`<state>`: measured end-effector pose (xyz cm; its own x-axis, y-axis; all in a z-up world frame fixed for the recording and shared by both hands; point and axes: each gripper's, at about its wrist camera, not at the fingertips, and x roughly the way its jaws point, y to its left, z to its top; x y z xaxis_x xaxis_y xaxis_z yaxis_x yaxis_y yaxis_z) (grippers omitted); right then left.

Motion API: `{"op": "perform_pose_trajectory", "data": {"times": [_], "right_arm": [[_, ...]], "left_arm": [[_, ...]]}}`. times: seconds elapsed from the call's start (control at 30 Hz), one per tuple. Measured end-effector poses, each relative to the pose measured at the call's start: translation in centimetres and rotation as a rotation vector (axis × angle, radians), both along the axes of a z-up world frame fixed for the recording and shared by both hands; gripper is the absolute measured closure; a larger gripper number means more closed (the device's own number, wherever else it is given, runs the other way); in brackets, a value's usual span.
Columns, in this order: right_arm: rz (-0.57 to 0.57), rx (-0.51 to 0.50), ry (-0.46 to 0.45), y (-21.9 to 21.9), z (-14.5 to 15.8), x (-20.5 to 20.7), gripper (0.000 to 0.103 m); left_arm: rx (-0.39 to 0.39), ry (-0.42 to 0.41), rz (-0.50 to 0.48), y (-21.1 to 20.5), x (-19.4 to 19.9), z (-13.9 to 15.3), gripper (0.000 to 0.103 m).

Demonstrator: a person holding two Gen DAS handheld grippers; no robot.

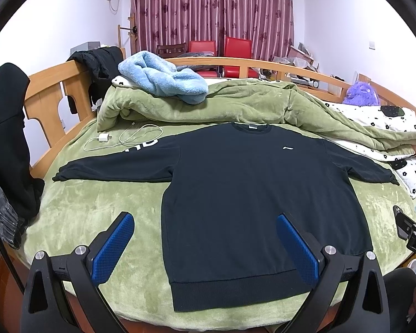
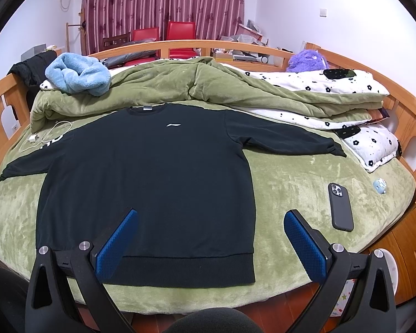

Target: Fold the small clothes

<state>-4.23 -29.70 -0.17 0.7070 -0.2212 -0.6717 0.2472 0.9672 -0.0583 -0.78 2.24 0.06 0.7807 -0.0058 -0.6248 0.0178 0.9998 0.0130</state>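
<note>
A black long-sleeved sweatshirt (image 1: 244, 188) (image 2: 152, 177) lies flat and face up on the green bed cover (image 1: 97, 216) (image 2: 291, 183), both sleeves spread sideways, its ribbed hem at the near edge. A small white logo marks its chest. My left gripper (image 1: 205, 219) hangs open above the hem's left half, blue pads wide apart and holding nothing. Wide open too, my right gripper (image 2: 210, 216) hovers over the hem's right corner, empty. The right gripper's edge (image 1: 410, 230) shows at the right of the left wrist view.
A white charger and cable (image 1: 119, 137) lie by the left sleeve. A phone (image 2: 340, 206) and a small blue item (image 2: 380, 186) lie right of the shirt. A folded green quilt (image 1: 235, 102), blue towel (image 1: 163, 76) and floral pillow (image 2: 371, 144) lie behind. Wooden bed rails (image 1: 44, 97) surround the bed.
</note>
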Motion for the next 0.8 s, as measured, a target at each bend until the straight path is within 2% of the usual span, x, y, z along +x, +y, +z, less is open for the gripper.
{"op": "perform_pose_trajectory", "data": {"times": [0.8], "right_arm": [[0.004,0.001,-0.003,0.55,-0.03,0.04,0.000]], "left_arm": [[-0.012,-0.001,-0.005,0.57,0.00,0.18,0.000]]}}
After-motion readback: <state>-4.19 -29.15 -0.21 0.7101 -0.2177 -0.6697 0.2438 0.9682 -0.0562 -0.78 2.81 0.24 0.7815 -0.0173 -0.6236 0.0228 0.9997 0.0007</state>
